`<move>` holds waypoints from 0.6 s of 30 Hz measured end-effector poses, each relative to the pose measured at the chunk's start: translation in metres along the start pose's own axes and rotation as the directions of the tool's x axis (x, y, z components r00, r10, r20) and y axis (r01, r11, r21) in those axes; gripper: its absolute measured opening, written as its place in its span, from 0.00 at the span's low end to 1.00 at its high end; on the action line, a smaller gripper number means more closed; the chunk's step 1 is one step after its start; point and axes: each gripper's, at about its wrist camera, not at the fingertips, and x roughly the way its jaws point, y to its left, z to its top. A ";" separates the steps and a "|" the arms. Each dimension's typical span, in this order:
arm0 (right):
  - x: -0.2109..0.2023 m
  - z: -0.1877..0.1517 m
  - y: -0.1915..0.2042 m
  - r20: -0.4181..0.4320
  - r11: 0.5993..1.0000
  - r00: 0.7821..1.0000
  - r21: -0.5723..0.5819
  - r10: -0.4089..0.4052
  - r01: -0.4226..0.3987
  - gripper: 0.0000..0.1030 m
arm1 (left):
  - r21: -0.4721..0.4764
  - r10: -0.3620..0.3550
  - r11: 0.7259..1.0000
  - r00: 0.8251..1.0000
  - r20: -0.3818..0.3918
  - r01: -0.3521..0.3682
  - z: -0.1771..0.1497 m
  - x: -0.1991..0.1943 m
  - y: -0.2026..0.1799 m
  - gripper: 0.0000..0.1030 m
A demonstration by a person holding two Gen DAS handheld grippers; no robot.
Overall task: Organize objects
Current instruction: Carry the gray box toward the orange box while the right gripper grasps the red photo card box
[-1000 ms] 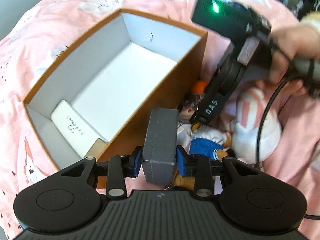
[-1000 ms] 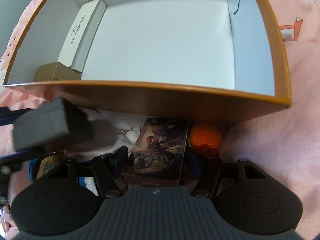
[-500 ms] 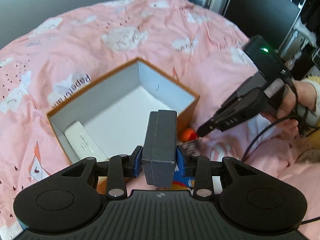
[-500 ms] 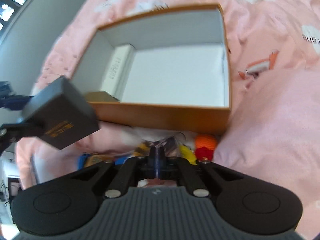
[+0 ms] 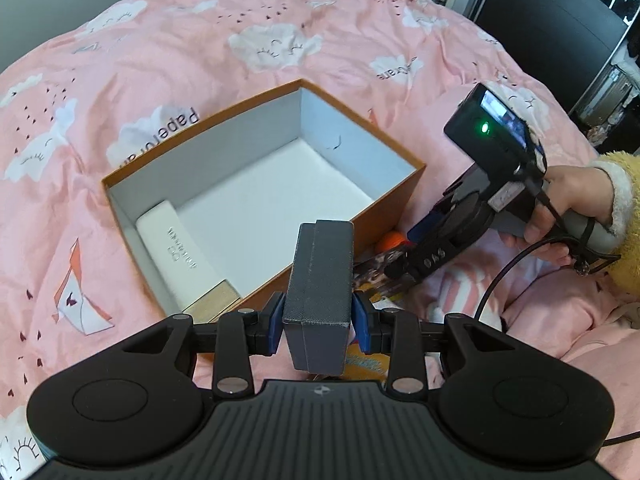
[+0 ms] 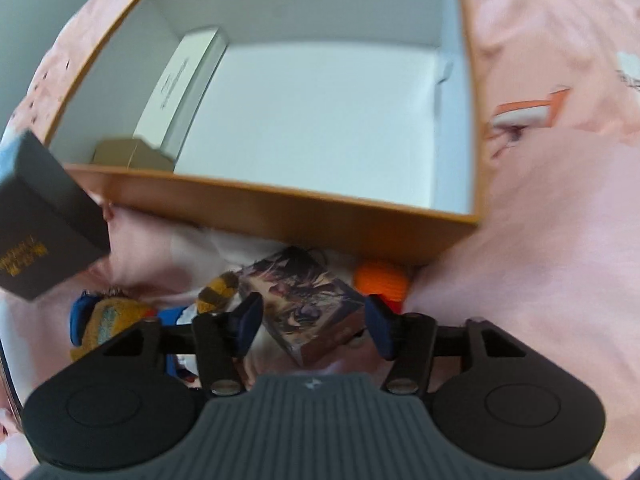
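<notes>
The left gripper (image 5: 318, 322) clamps a dark grey box (image 5: 320, 296) upright between its blue pads, above the near wall of the open orange carton (image 5: 396, 208). To the right, the right gripper (image 6: 312, 326) is opening; the illustrated card box (image 6: 304, 304) lies between its pads, apparently clear of both, though blur obscures contact, just before the carton's outer wall.

A pink bedspread (image 5: 168, 60) printed with white clouds and small birds is filling most of the left wrist frame and running down the right side of the right wrist frame. A dark cabinet (image 5: 552, 40) is standing at the upper right, with cluttered shelves (image 5: 616, 92) showing beside it.
</notes>
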 end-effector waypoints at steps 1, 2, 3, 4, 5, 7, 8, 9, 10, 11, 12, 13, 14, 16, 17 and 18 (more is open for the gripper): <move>0.004 0.001 0.004 -0.011 0.999 1.000 -0.031 -0.013 0.013 0.66 | -0.001 0.003 1.000 1.000 -0.001 -0.003 0.000 0.000 0.001 0.39; 0.006 0.001 0.009 -0.011 0.997 0.999 -0.069 -0.038 0.037 0.66 | 0.001 0.009 1.000 1.000 -0.001 -0.009 0.000 -0.001 0.002 0.39; 0.006 0.000 0.015 -0.006 0.991 0.998 -0.120 -0.062 0.061 0.66 | 0.004 0.013 1.000 1.000 -0.002 -0.013 0.000 -0.001 0.003 0.39; 0.005 -0.001 0.022 0.001 0.981 0.997 -0.177 -0.079 0.078 0.66 | 0.005 0.014 1.000 1.000 -0.004 -0.014 0.000 -0.002 0.003 0.39; 0.004 -0.003 0.027 0.006 0.969 0.996 -0.232 -0.088 0.087 0.66 | 0.007 0.011 1.000 1.000 -0.006 -0.011 0.000 -0.002 0.003 0.39; 0.003 -0.006 0.038 0.007 0.932 0.995 -0.348 -0.101 0.097 0.63 | 0.011 0.007 1.000 1.000 -0.013 -0.007 0.000 0.000 0.003 0.39; 0.005 -0.009 0.044 0.002 0.910 0.993 -0.400 -0.118 0.109 0.61 | 0.016 0.007 1.000 1.000 -0.017 -0.007 0.000 0.001 0.003 0.39; 0.007 -0.010 0.049 -0.006 0.886 0.990 -0.446 -0.140 0.123 0.58 | 0.020 0.008 1.000 1.000 -0.020 -0.008 0.000 0.002 0.002 0.39; 0.010 -0.011 0.054 -0.015 0.862 0.986 -0.488 -0.163 0.135 0.55 | 0.022 0.010 1.000 1.000 -0.022 -0.009 0.000 0.003 0.002 0.39; 0.016 -0.011 0.059 -0.026 0.840 0.983 -0.523 -0.182 0.142 0.54 | 0.022 0.011 1.000 1.000 -0.023 -0.011 0.000 0.003 0.002 0.39; 0.021 -0.011 0.062 -0.038 0.821 0.980 -0.553 -0.197 0.144 0.54 | 0.021 0.011 1.000 1.000 -0.022 -0.011 0.000 0.003 0.003 0.39; 0.027 -0.011 0.065 -0.043 0.802 0.975 -0.578 -0.217 0.154 0.55 | 0.019 0.011 1.000 1.000 -0.020 -0.011 0.000 0.003 0.003 0.39; 0.033 -0.010 0.067 -0.042 0.782 0.969 -0.599 -0.242 0.170 0.56 | 0.017 0.012 1.000 1.000 -0.017 -0.012 0.000 0.003 0.003 0.39; 0.042 -0.010 0.072 -0.042 0.751 0.962 -0.635 -0.269 0.182 0.57 | 0.013 0.013 1.000 1.000 -0.014 -0.013 -0.001 0.001 0.004 0.39; 0.046 -0.010 0.074 -0.040 0.736 0.958 -0.649 -0.284 0.191 0.57 | 0.011 0.014 1.000 1.000 -0.013 -0.014 -0.001 0.000 0.004 0.39; 0.048 -0.010 0.076 -0.034 0.724 0.954 -0.659 -0.298 0.203 0.56 | 0.011 0.015 1.000 1.000 -0.012 -0.015 -0.001 -0.001 0.005 0.39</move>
